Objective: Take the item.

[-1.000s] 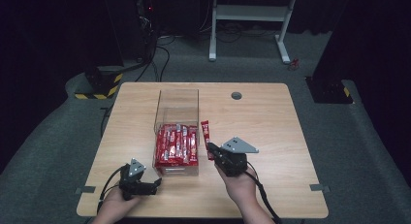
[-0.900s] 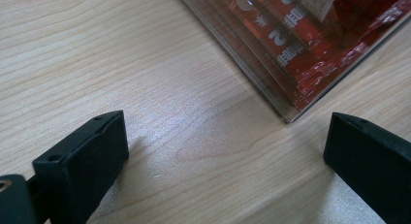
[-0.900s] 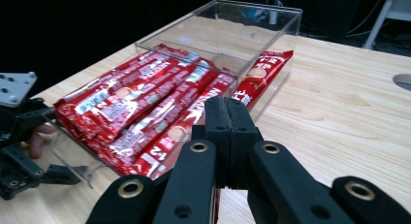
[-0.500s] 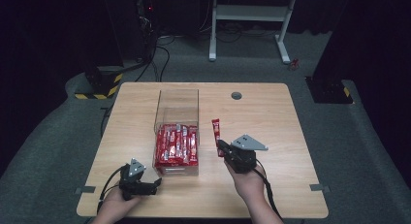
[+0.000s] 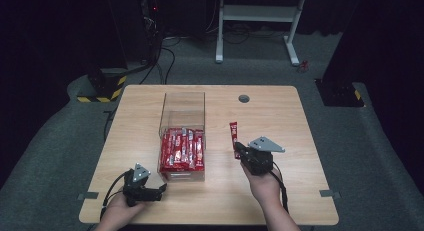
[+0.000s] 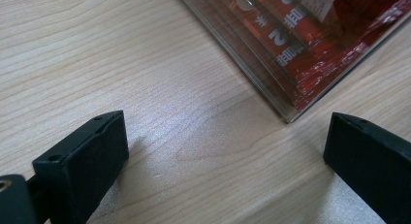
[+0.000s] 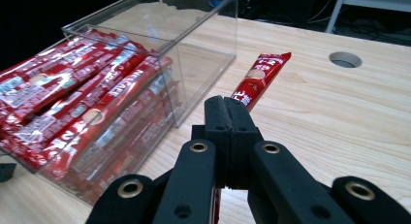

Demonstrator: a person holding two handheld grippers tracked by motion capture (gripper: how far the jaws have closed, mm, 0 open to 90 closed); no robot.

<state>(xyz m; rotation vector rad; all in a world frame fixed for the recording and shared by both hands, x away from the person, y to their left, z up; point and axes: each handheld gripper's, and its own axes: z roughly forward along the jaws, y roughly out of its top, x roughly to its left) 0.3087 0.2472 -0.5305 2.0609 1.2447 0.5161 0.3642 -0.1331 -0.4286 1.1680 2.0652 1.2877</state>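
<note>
A light wooden table (image 5: 300, 191) with rounded corners stands on grey carpet. Near its far edge a round grey cable hole (image 5: 243, 98) is set into the top. A clear plastic box (image 5: 183, 108) rests on the wood left of centre, its near half packed with red sachets (image 5: 182, 150). The left gripper (image 5: 159, 190) lies on the table near the front edge, just beside the box's near corner.

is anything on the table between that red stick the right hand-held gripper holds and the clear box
Nothing visible: bare table lies between the red stick, pinched in the right hand-held gripper, and the clear box. The box's near side wall faces it; its top is open.
</note>
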